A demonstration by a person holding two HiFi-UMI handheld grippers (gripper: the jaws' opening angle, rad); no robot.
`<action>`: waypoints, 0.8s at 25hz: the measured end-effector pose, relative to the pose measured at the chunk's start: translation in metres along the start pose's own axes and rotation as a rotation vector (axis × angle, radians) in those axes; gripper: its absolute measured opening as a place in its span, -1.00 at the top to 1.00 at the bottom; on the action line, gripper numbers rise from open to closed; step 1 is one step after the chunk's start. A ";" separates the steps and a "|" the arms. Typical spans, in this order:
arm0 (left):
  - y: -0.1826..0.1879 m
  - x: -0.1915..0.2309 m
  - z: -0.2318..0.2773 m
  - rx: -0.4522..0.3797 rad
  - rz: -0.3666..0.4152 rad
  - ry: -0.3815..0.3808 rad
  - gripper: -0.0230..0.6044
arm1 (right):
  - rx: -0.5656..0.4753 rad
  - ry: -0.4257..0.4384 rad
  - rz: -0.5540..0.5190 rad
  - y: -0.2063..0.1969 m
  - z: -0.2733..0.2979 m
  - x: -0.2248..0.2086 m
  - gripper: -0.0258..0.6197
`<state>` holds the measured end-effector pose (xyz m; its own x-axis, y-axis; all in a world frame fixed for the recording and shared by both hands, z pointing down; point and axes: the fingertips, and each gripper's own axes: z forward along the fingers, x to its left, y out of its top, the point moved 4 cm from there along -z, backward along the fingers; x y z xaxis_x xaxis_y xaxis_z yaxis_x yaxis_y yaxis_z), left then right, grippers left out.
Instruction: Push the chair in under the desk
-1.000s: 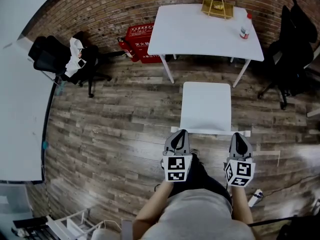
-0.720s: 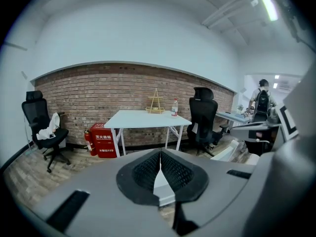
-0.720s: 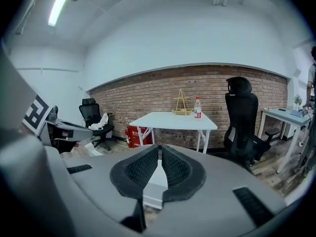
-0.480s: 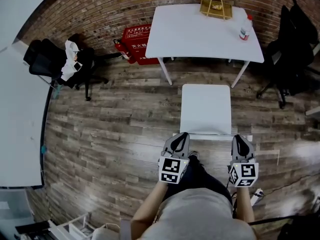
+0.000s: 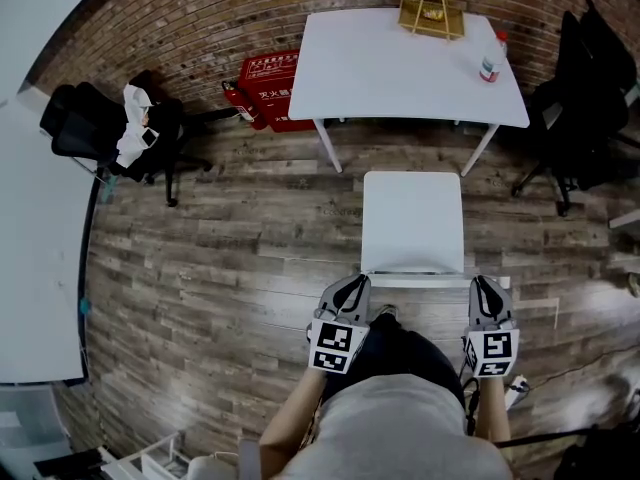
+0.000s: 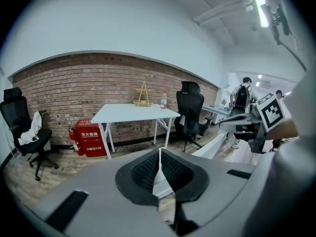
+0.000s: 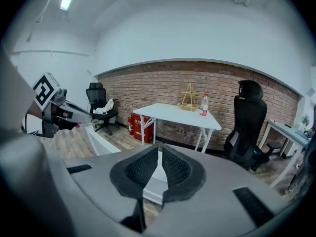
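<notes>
We hold both claws clenched with nothing between their jaws. The left claw [image 5: 353, 282] sits at the left end of the white chair's [image 5: 412, 218] near edge and the right claw [image 5: 485, 283] at its right end; we cannot tell whether either touches it. The chair stands on the wooden floor [image 5: 220, 238], just near of the white tabletop [image 5: 390, 73], its seat not under it. A bottle [image 5: 489, 56] and a gold rack [image 5: 432, 6] stand at the tabletop's far right.
</notes>
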<state>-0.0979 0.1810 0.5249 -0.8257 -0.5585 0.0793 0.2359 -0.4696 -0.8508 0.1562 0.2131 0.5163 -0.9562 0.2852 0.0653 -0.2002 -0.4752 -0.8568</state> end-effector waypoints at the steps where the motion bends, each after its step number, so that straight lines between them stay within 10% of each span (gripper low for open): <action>1: 0.000 0.002 0.001 0.002 -0.001 -0.005 0.86 | 0.005 -0.002 0.008 -0.002 0.001 -0.002 0.87; 18: -0.005 0.013 0.006 0.089 0.002 -0.063 0.47 | 0.024 0.064 0.069 -0.002 0.006 -0.044 0.86; 20: -0.003 0.011 0.007 0.073 -0.003 -0.074 0.45 | 0.040 0.127 0.082 -0.002 0.009 -0.046 0.56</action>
<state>-0.1045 0.1716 0.5320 -0.7869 -0.6047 0.1227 0.2723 -0.5187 -0.8105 0.1988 0.1934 0.5195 -0.9356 0.3456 -0.0717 -0.1329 -0.5331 -0.8356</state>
